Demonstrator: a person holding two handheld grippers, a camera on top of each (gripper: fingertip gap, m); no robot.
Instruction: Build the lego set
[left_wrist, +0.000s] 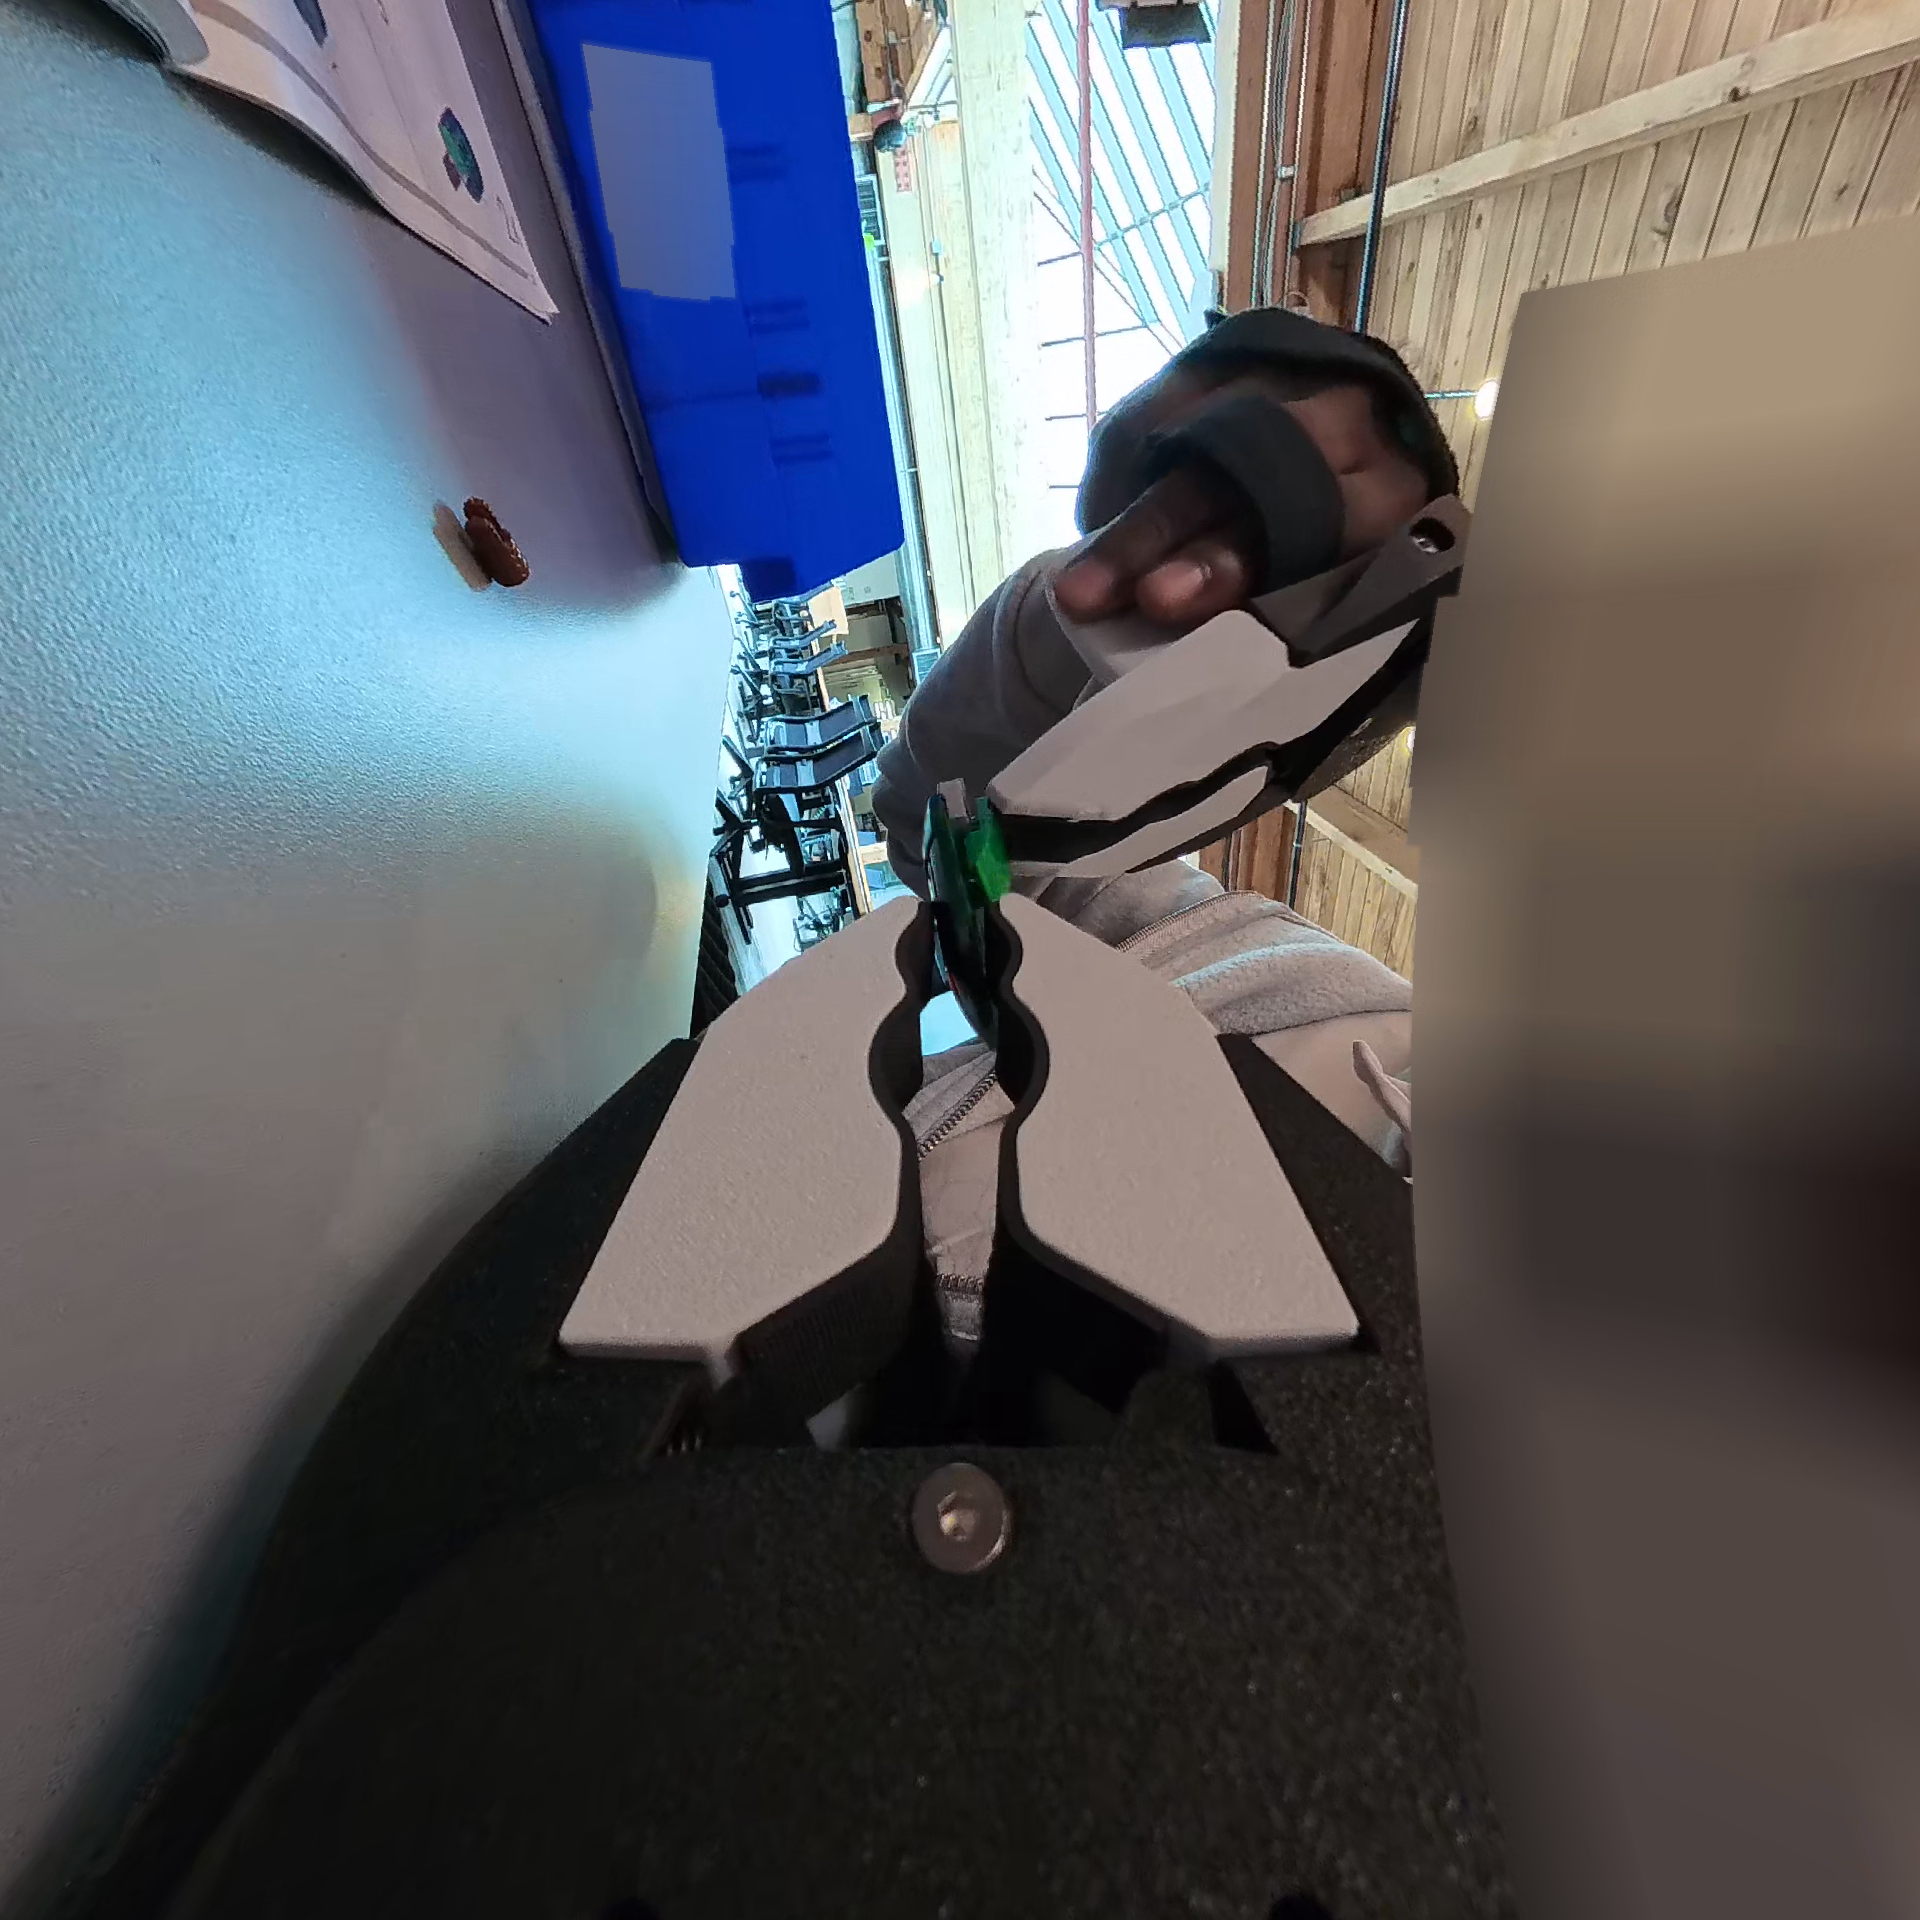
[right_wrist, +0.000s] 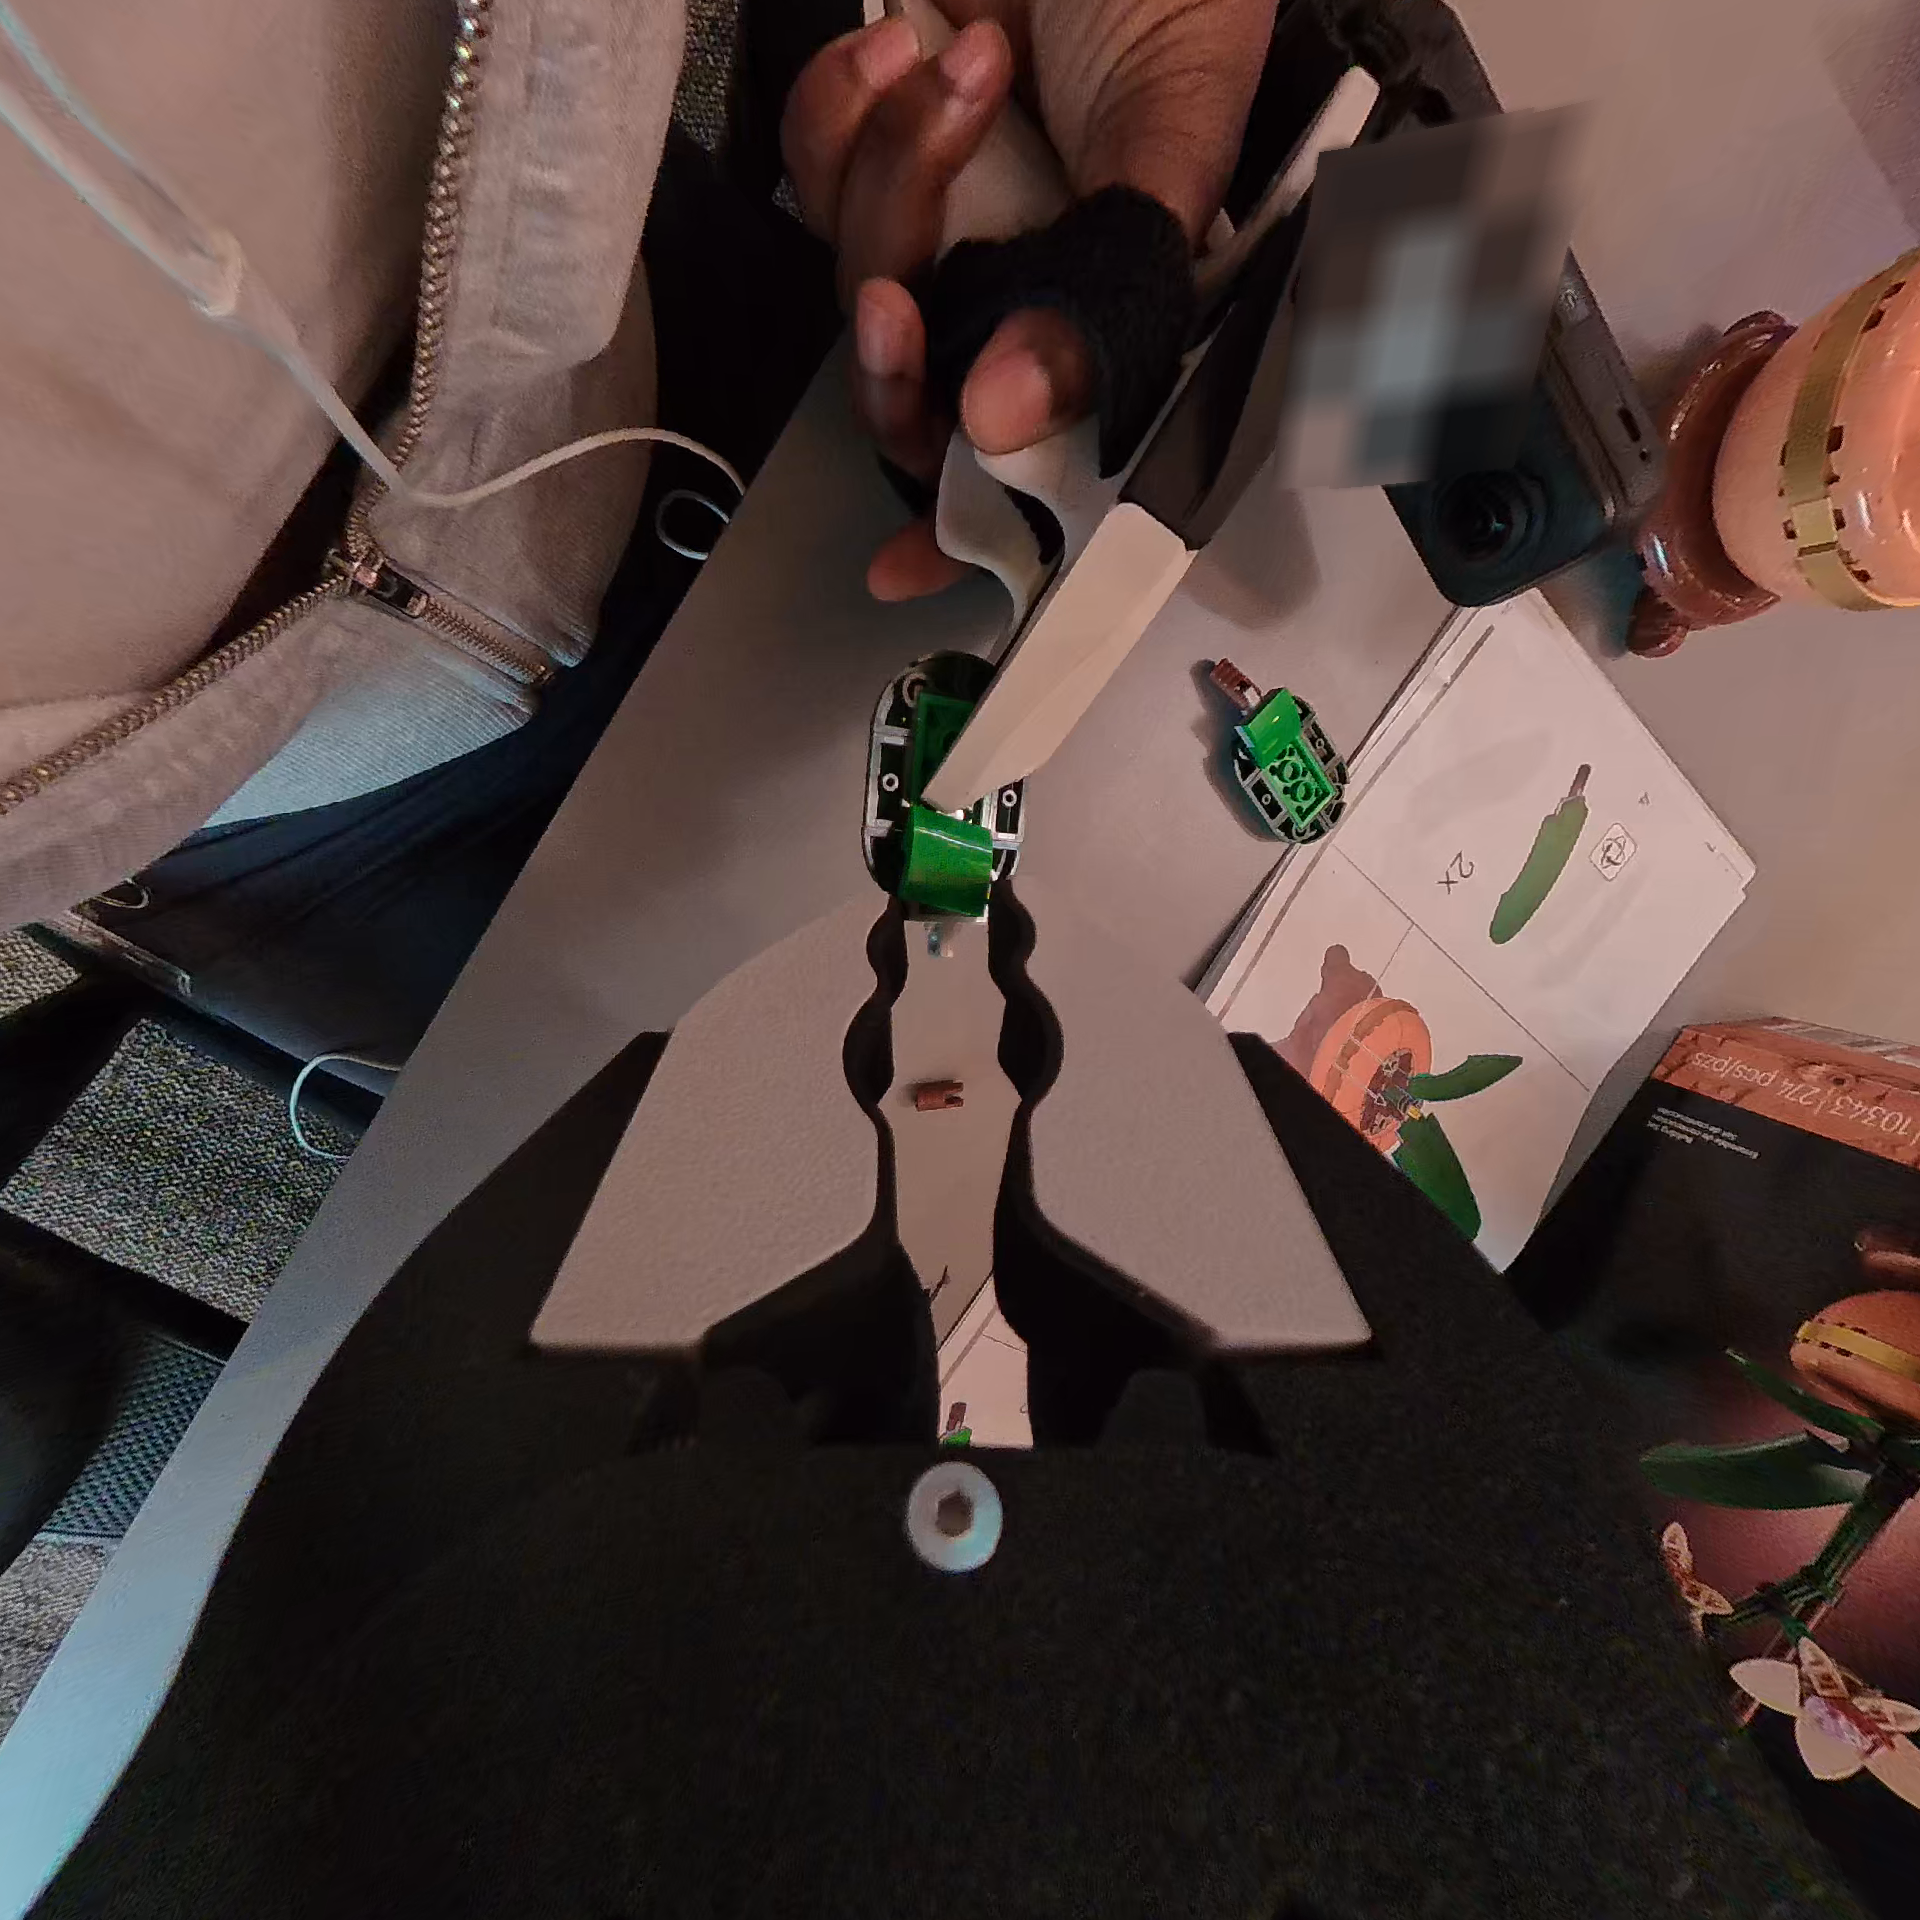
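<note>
Where the grey table (right_wrist: 727, 748) ends, carpet (right_wrist: 125, 1143) shows.

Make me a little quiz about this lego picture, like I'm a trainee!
1. True or false: the left gripper and the right gripper are both empty.
2. What colour is the big bin at the back of the table? A red, B blue, C yellow.
3. Fill in: the small loose pin lying on the table is ____.

Key
1. False: the left gripper is shut on the dark leaf plate, and the right gripper is shut on the green curved brick.
2. B.
3. Brown.
</note>
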